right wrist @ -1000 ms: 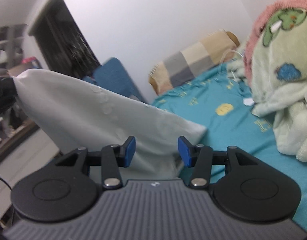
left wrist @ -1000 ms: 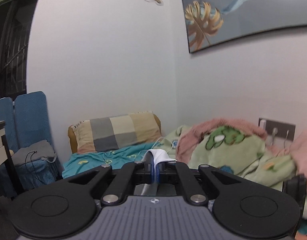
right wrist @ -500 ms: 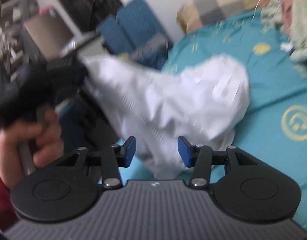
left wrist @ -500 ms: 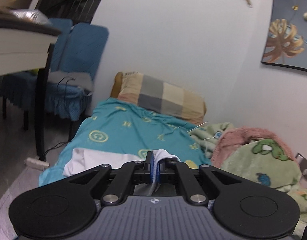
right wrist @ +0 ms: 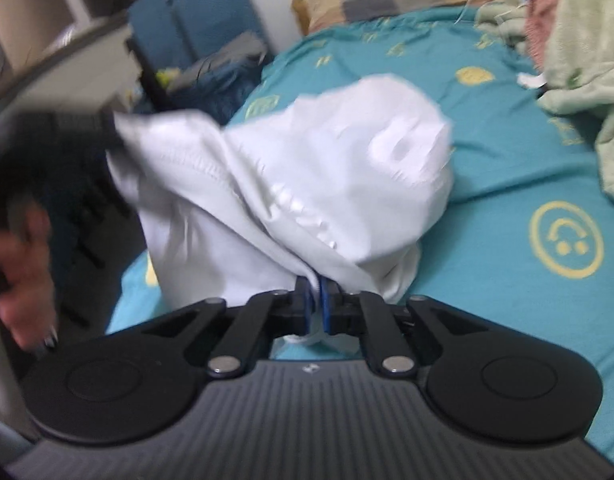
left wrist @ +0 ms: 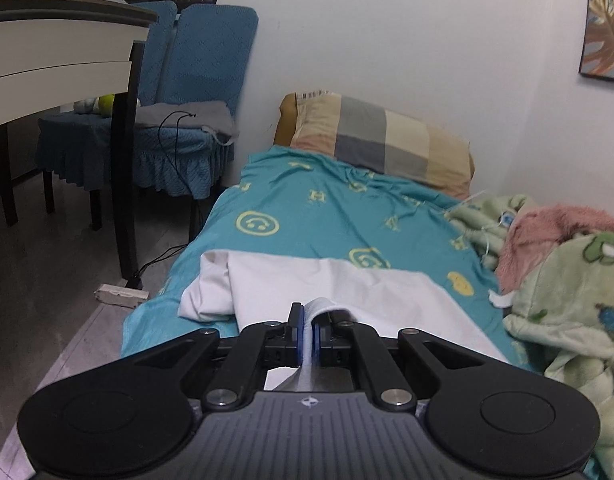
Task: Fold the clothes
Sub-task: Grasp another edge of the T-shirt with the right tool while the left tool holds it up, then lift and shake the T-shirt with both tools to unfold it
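- Left wrist view: my left gripper (left wrist: 305, 334) is clenched on a ribbed white edge of the white garment (left wrist: 347, 292); cloth runs forward from the jaws onto the teal bedsheet (left wrist: 307, 208).
- Right wrist view: my right gripper (right wrist: 315, 304) is clamped on a fold of the same white garment (right wrist: 307, 168), which bunches in a heap just ahead of the jaws. Picture is blurred.
- A hand (right wrist: 19, 264) shows at the left edge of that view, beside a dark blurred shape at the garment's far corner, probably the other gripper.
- Judgement: both grips look sound. To do this step well I would keep both jaws shut, draw the two held points apart until the cloth is taut, and lower it flat on the sheet, clear of the green blanket (left wrist: 579, 292).
- Position: garment touches both tongs, partly lifted, partly resting on the bed.
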